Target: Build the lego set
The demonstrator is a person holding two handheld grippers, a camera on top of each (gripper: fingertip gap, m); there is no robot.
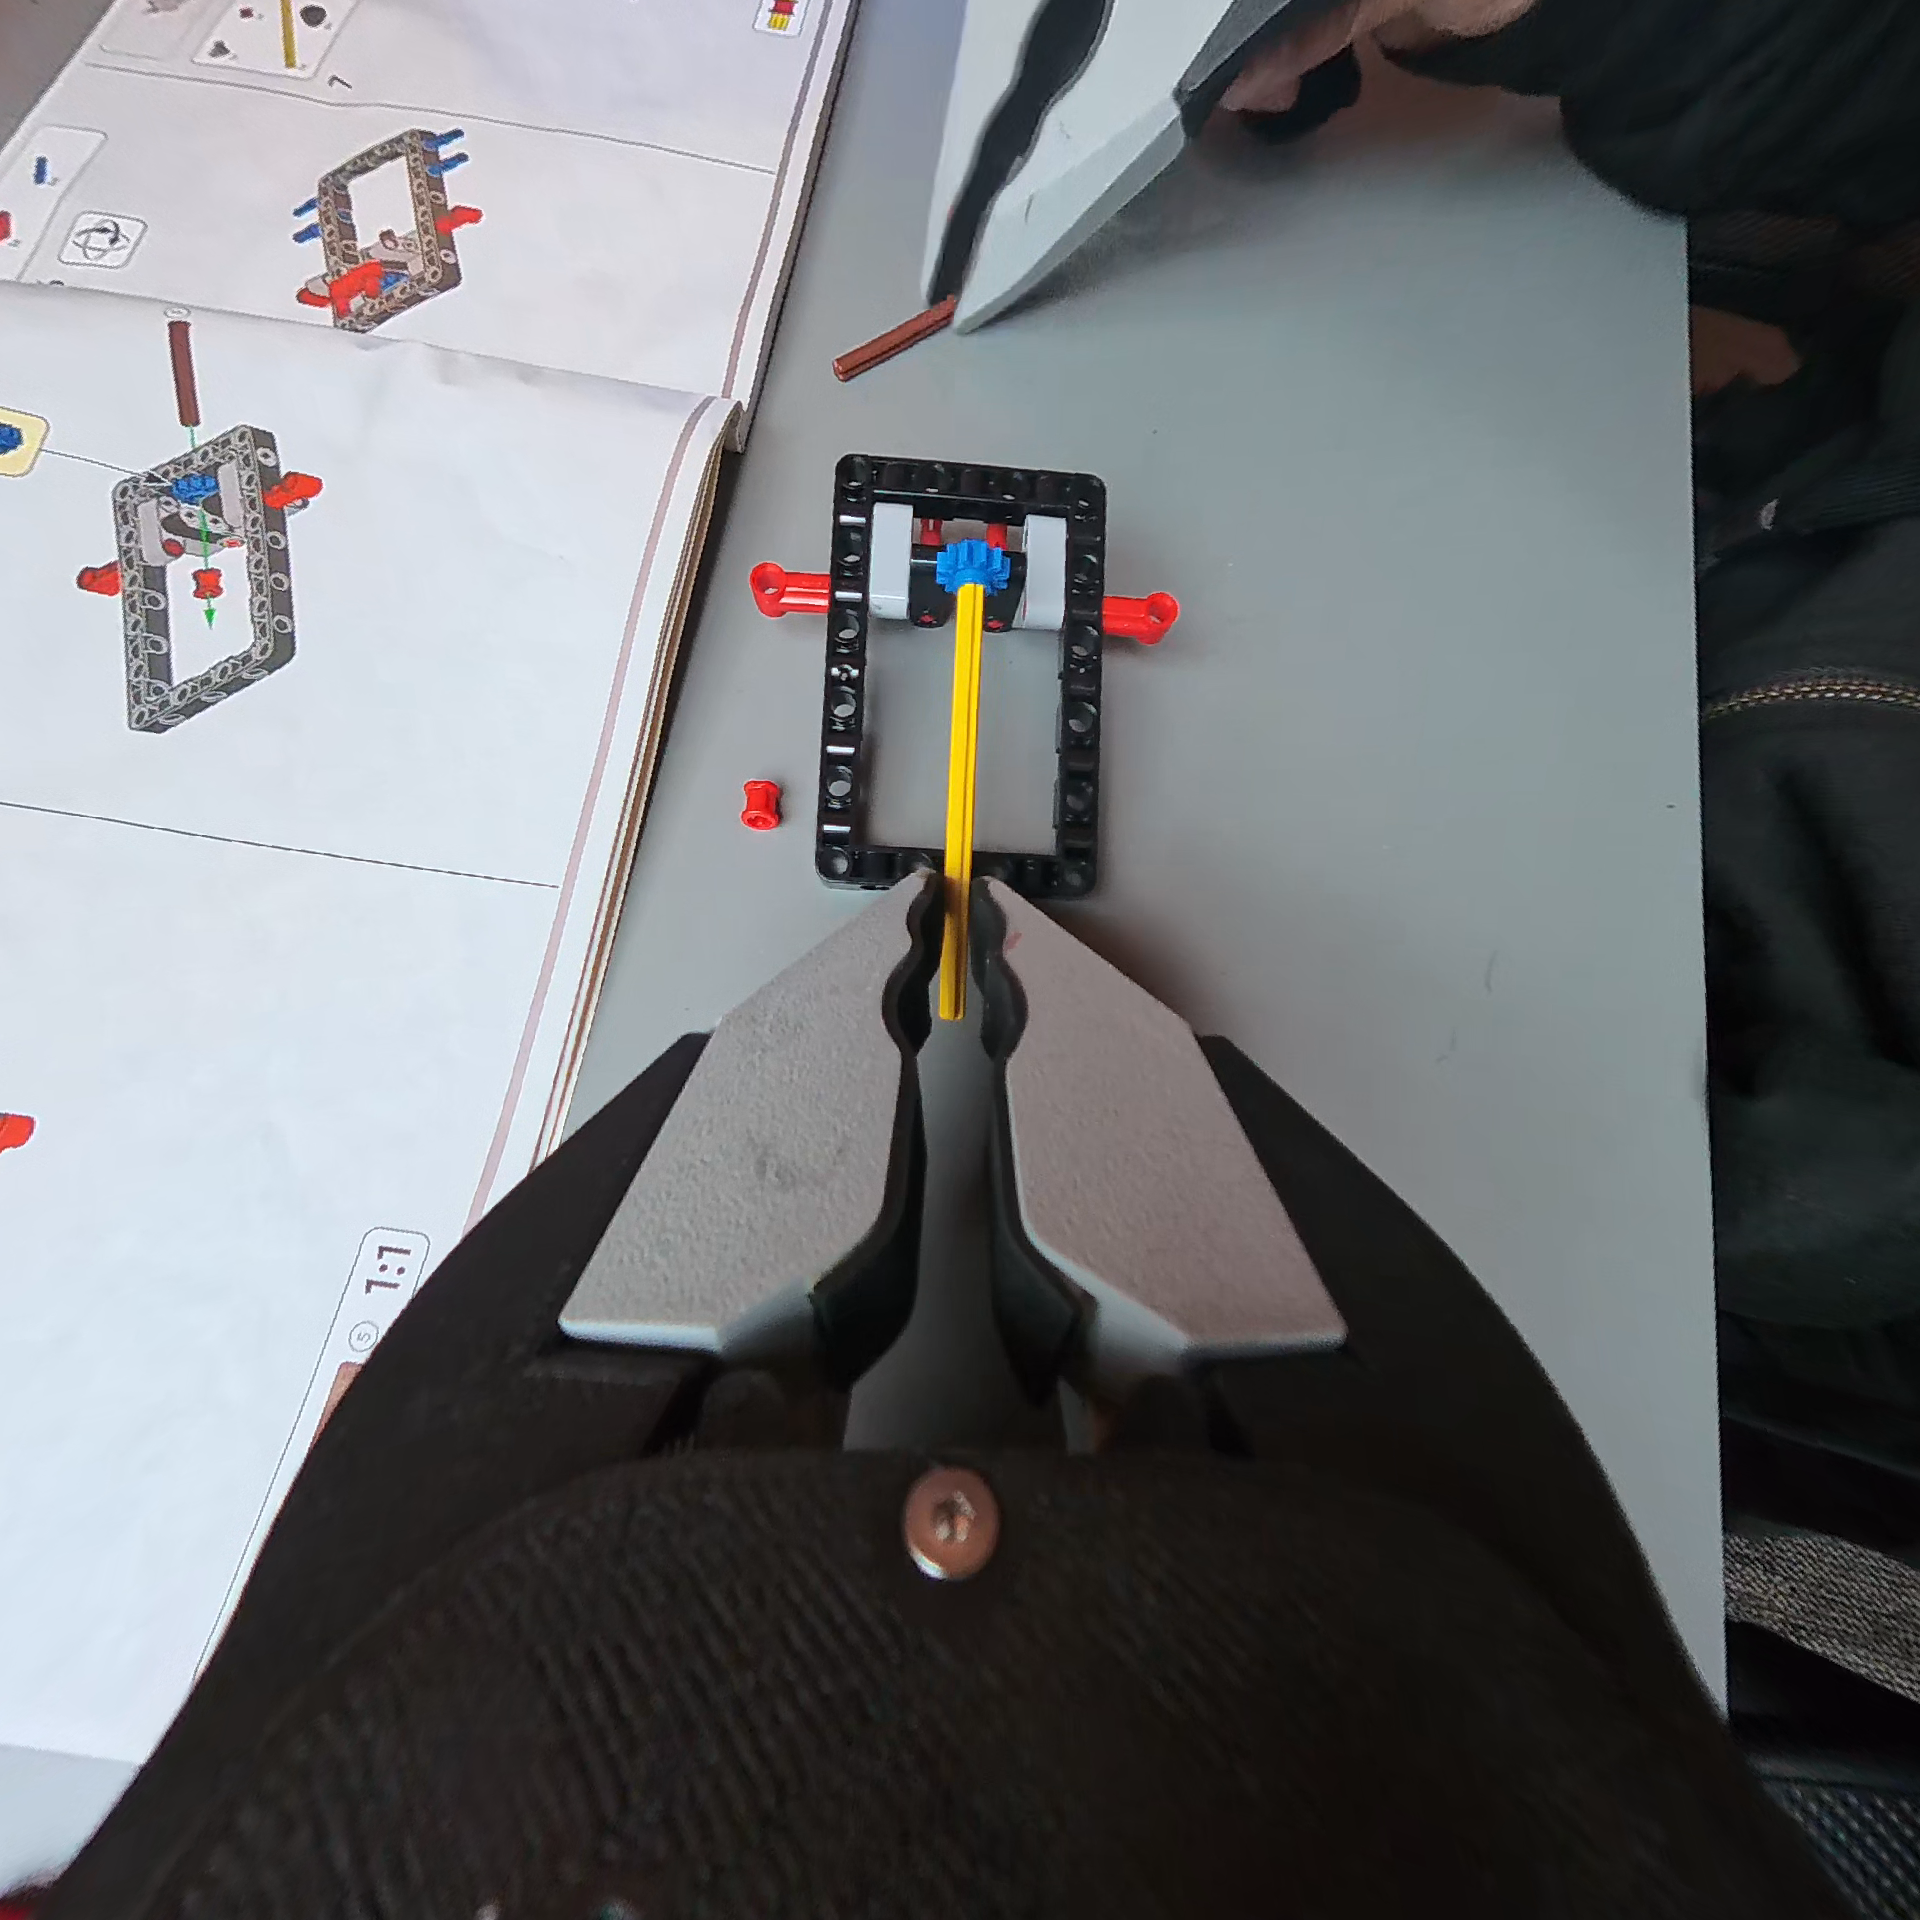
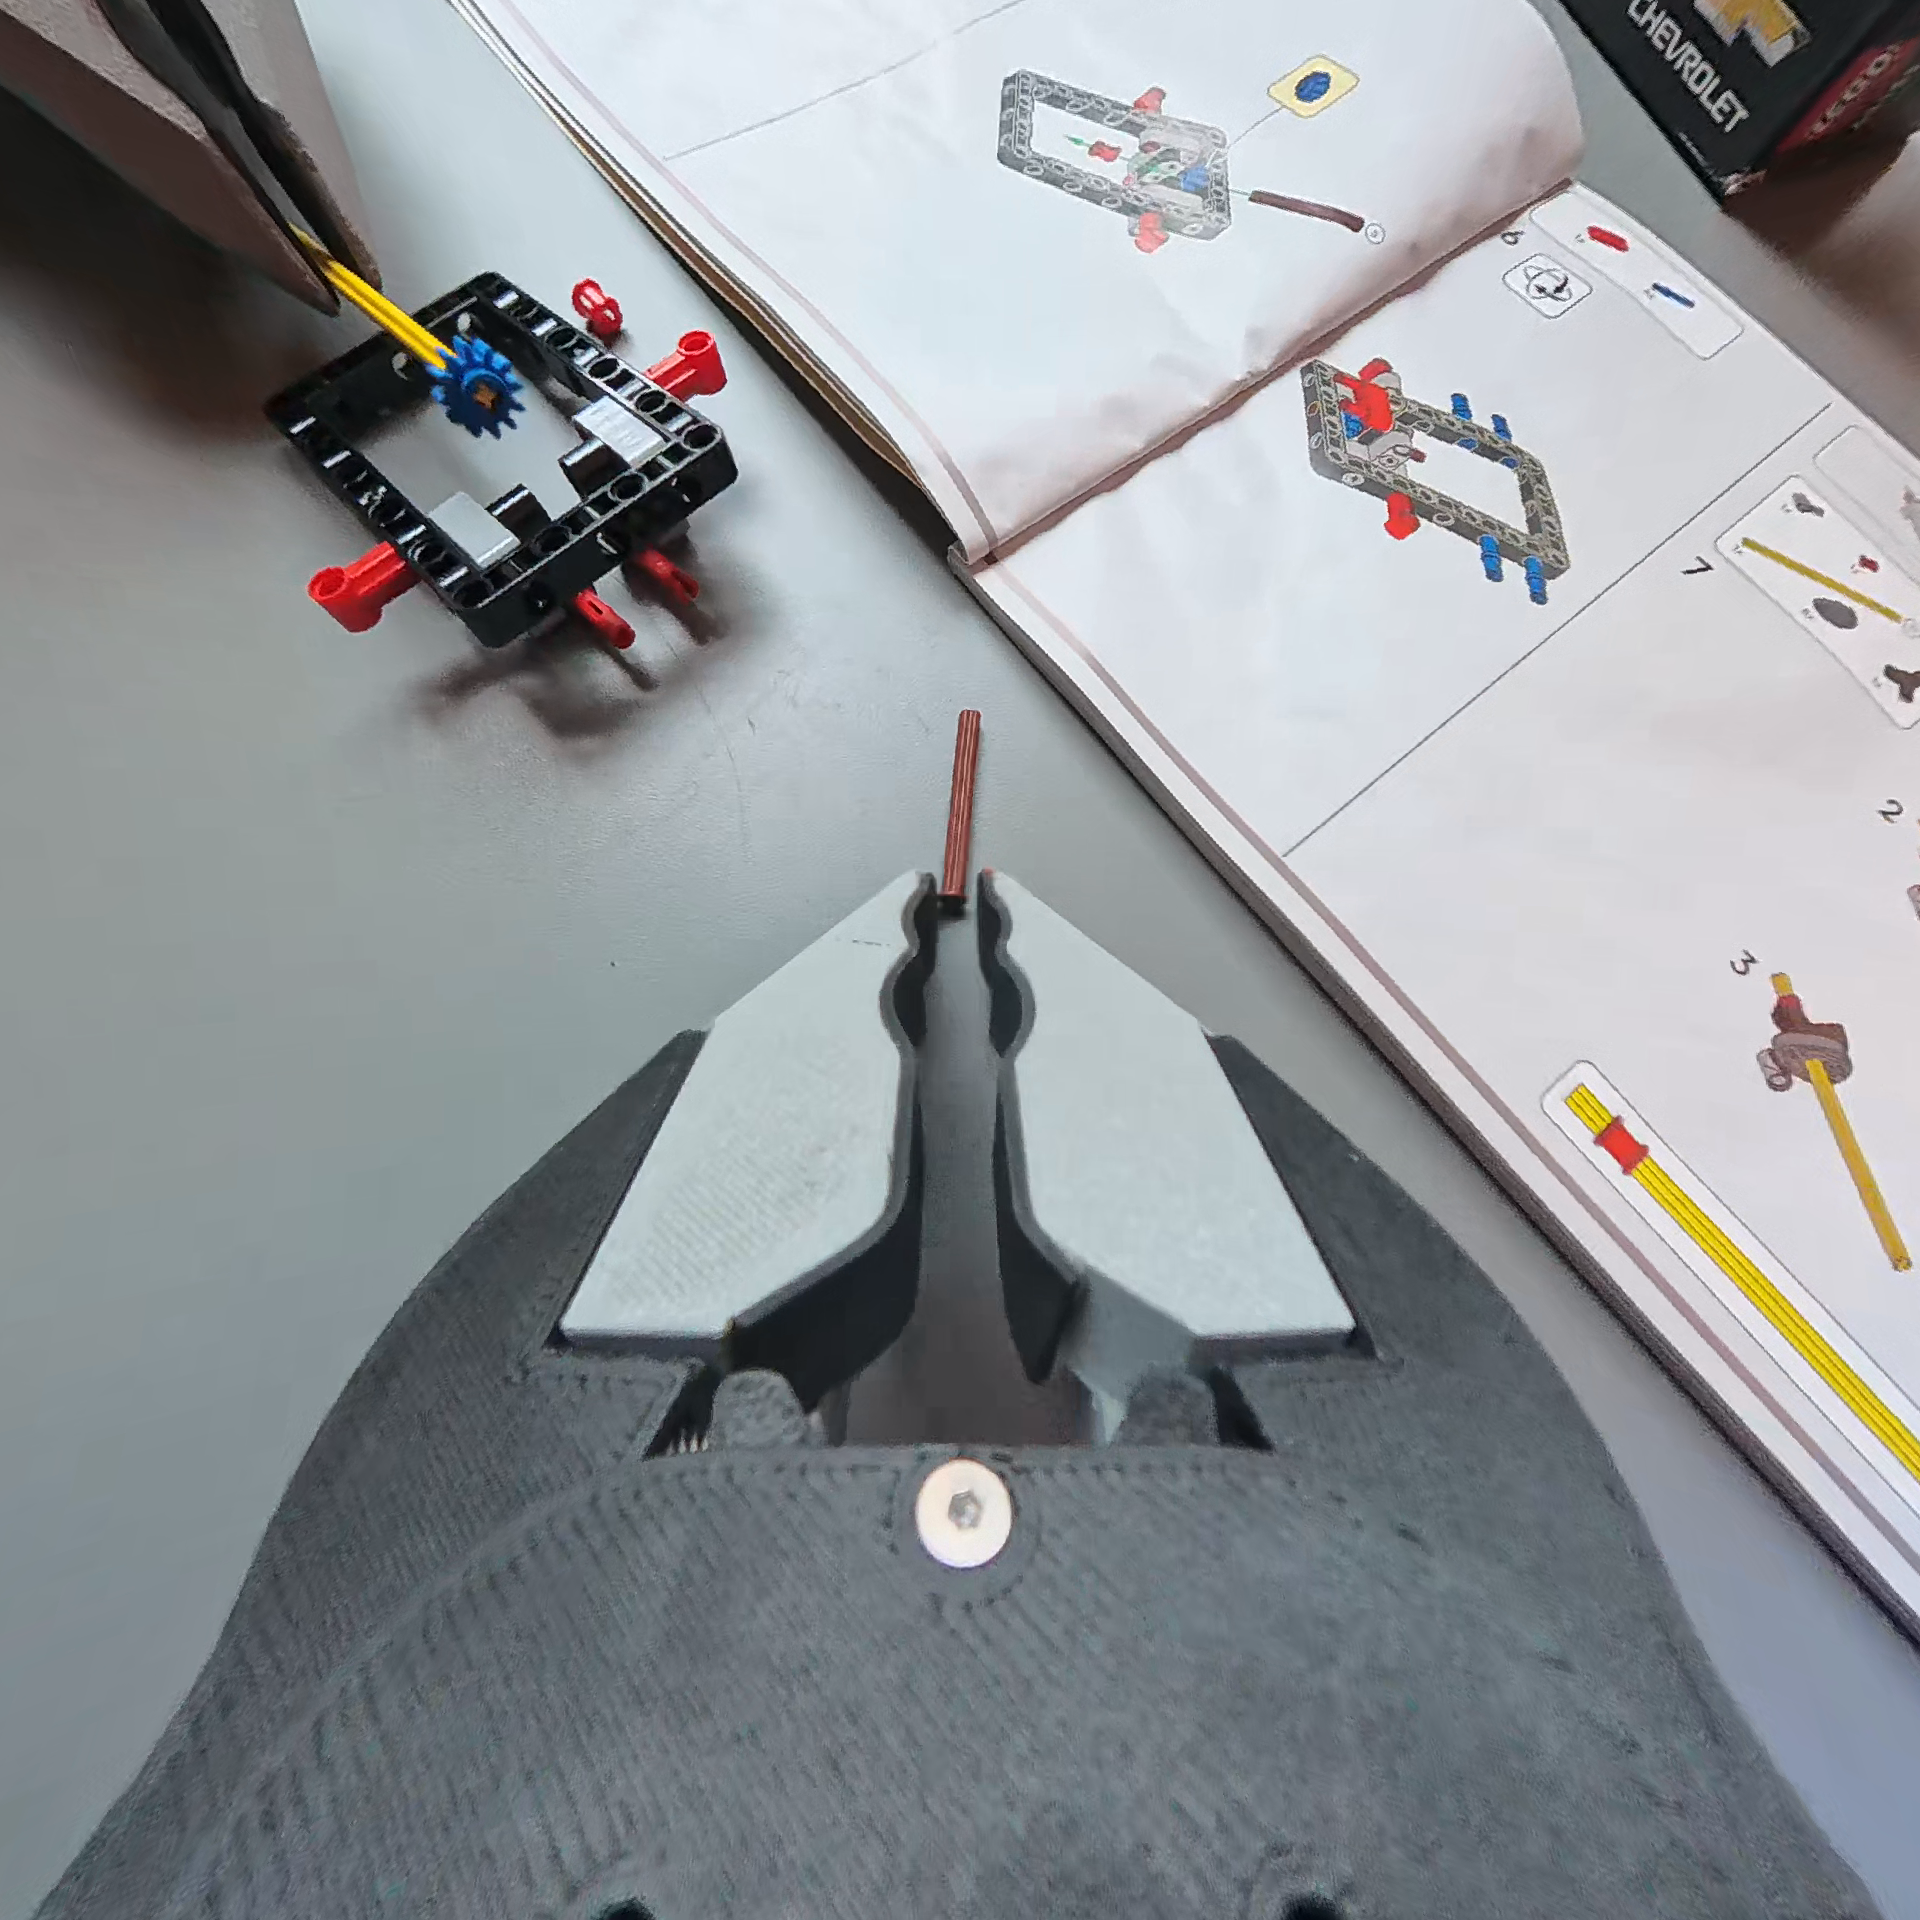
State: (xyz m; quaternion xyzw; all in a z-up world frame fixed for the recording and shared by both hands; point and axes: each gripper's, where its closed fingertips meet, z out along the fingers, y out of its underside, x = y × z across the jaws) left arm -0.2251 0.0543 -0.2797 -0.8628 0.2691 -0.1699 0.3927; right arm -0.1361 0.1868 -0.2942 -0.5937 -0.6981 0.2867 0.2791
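My left gripper [image 1: 956, 883] is shut on a yellow axle [image 1: 961, 748] with a blue gear [image 1: 971, 566] on its far tip. The gear hangs over the black rectangular frame [image 1: 1081, 717], near two grey blocks inside it. Red pins stick out of the frame's sides. In the right wrist view the gear [image 2: 473, 390] sits above the frame [image 2: 675, 457], with the left gripper [image 2: 332, 281] behind it. My right gripper [image 2: 956, 883] is shut on the end of a brown axle [image 2: 961, 800], low over the table. It also shows in the left wrist view [image 1: 956, 312].
A small red bush [image 1: 762, 803] lies by the frame, between it and the open instruction booklet [image 1: 312, 935], which spreads along the table [image 2: 1351, 727]. A black box [image 2: 1745, 83] stands behind the booklet. A person's dark clothing [image 1: 1818, 727] is past the table edge. One gripper's finger ends stand about 15 centimeters off the other's.
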